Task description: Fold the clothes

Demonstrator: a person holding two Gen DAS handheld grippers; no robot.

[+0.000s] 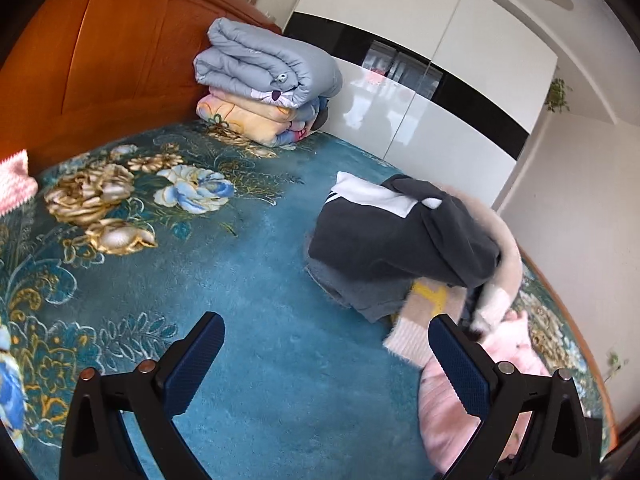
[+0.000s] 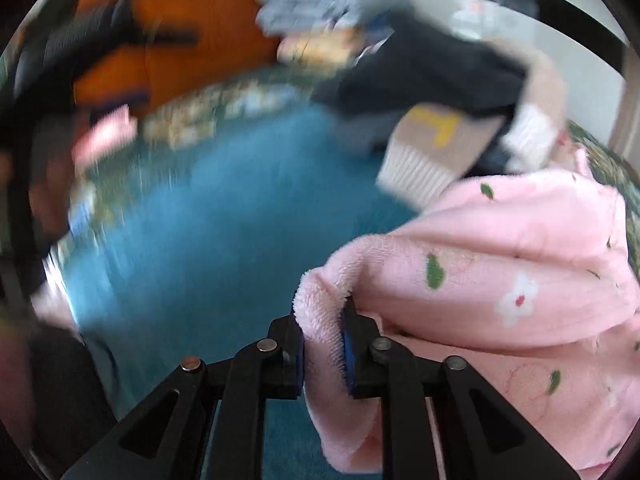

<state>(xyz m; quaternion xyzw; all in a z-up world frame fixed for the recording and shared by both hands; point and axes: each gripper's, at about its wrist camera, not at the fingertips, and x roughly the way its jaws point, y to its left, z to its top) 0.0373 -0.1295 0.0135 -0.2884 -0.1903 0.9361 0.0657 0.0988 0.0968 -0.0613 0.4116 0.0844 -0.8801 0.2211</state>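
Note:
A pink fleece garment (image 2: 500,264) with small flowers and green leaves lies on the teal floral bedspread (image 2: 224,248). My right gripper (image 2: 323,320) is shut on its fluffy edge. The same garment shows at the lower right of the left wrist view (image 1: 452,420). My left gripper (image 1: 326,338) is open and empty above the bedspread (image 1: 248,280), its right finger (image 1: 460,364) beside the pink garment. A pile of clothes sits beyond: a dark grey top (image 1: 400,236) with white panel over a beige knit (image 1: 420,320) with a yellow mark.
Folded quilts (image 1: 264,80) are stacked against the orange wooden headboard (image 1: 100,60). A white and black wardrobe (image 1: 432,92) stands past the bed. A pink knitted item (image 1: 14,180) lies at the left edge. The right wrist view is motion-blurred on its left side.

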